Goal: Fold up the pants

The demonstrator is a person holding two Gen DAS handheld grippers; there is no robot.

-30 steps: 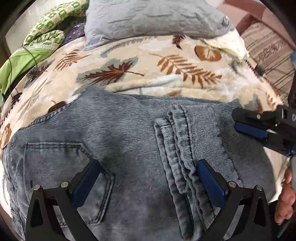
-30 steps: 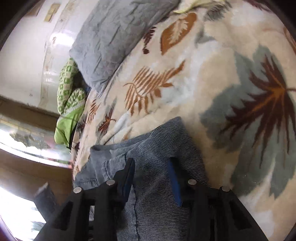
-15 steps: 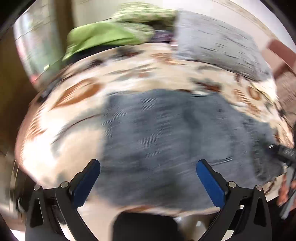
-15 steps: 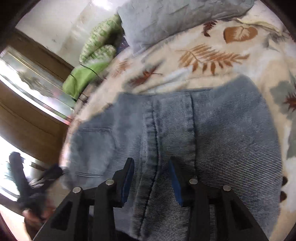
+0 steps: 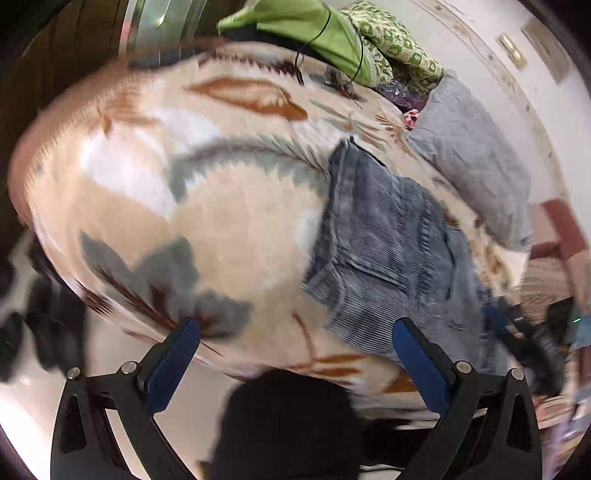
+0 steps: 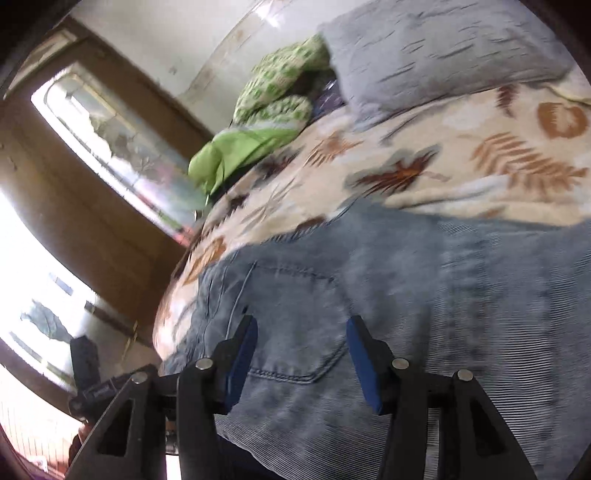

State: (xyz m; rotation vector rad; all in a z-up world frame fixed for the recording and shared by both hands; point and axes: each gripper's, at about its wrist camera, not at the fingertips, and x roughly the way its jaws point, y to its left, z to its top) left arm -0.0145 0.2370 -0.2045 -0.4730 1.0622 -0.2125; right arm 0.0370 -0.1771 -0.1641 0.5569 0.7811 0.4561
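**Folded jeans on the bed, both grippers clear of the cloth**

A grey pillow [image 6: 424, 48] lies at the head of the bed beyond the pants [image 6: 406, 314], with a green patterned bundle [image 6: 280, 88] and a plain green cloth [image 5: 295, 29] heaped beside it toward the wooden-framed window [image 6: 110, 147]. A dark, blurred shape [image 5: 288, 424] fills the bottom of the left wrist view, between the camera and the bed's edge.

The left gripper [image 5: 295, 369] points down over the near edge of the blanket [image 5: 229, 229], its blue pads spread wide with nothing between them; the pants [image 5: 388, 258] lie off to its right. The right gripper [image 6: 301, 358] hangs above the back pocket of the pants, its jaws opening, pads apart and not pressing the denim. At the left edge of its view the left gripper's black body [image 6: 96, 387] shows, blurred.

The pants lie folded into a compact block on the leaf-printed blanket. A pale wall rises behind the pillow.
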